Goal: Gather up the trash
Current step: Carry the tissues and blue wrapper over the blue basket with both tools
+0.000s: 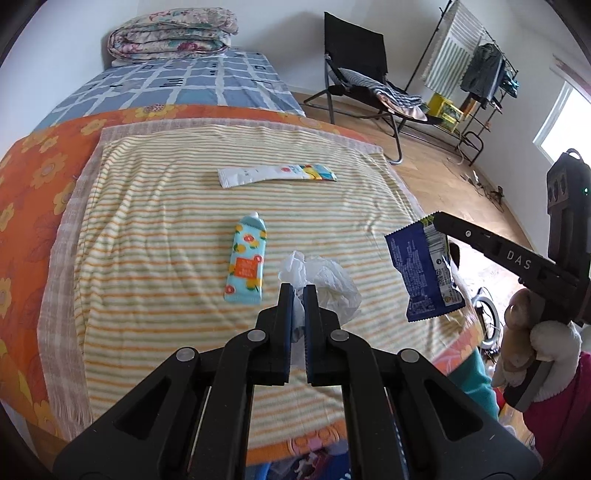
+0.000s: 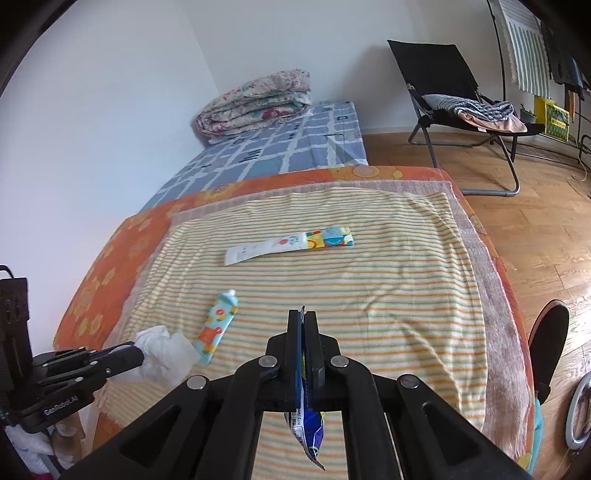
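My left gripper [image 1: 299, 290] is shut on a crumpled white tissue [image 1: 328, 282] that rests on the striped towel [image 1: 184, 184]; it also shows in the right wrist view [image 2: 162, 354]. My right gripper [image 2: 303, 317] is shut on a blue snack wrapper [image 2: 308, 430], held in the air off the bed's right edge; the wrapper also shows in the left wrist view [image 1: 421, 277]. A light-blue flowered tube [image 1: 245, 266] lies just left of the tissue. A long white sachet [image 1: 277, 173] lies farther back on the towel.
The towel lies on an orange flowered sheet [image 1: 33, 177] over a bed. A folded quilt [image 1: 173, 33] sits at the far end. A black folding chair [image 1: 362, 74] and a clothes rack [image 1: 476, 70] stand on the wooden floor to the right.
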`<act>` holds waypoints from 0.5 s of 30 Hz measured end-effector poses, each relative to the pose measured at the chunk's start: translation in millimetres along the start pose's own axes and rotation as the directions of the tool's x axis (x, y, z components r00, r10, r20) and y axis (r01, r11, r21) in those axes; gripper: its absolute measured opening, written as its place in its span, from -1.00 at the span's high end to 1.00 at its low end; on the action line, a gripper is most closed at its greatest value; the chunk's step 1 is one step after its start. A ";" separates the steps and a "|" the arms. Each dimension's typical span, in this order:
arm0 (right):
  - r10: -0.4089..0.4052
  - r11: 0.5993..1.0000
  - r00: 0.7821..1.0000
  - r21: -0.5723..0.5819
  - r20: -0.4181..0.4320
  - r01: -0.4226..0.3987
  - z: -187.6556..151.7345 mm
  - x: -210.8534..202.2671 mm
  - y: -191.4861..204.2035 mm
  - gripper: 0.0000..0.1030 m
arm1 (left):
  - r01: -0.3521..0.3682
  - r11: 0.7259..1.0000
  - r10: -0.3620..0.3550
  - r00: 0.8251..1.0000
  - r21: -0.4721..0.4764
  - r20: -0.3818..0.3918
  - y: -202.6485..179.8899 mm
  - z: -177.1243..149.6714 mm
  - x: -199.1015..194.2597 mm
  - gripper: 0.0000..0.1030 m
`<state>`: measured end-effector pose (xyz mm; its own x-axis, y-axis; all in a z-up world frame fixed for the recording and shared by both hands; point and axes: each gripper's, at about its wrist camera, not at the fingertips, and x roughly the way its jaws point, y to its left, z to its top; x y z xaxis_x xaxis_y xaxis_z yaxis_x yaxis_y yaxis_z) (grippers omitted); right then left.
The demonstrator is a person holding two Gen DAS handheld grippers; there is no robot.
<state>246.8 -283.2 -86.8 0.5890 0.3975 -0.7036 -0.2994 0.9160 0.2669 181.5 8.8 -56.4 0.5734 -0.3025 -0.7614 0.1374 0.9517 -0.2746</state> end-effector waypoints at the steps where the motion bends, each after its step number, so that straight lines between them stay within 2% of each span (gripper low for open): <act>1: 0.005 1.000 1.000 -0.007 0.003 -0.005 -2.9 -6.1 2.9 1.00 | 0.006 1.000 -0.006 1.000 0.007 -0.001 -1.5 -3.6 -4.4 0.95; 7: -0.007 0.997 0.999 -0.082 0.033 0.009 -22.6 -42.7 22.5 1.00 | 0.020 0.998 -0.019 1.000 0.065 -0.005 -13.4 -25.1 -27.4 0.94; 15: 0.037 0.992 0.998 -0.123 0.049 -0.031 -56.5 -88.4 42.4 1.00 | 0.044 0.991 -0.042 0.999 0.124 -0.018 -31.1 -60.3 -57.8 0.94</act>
<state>139.6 -282.5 -50.5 0.6139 0.4332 -0.6599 -0.4071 0.8899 0.2055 95.3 -6.5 -39.3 0.5525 -0.3431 -0.7596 0.2614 0.9367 -0.2329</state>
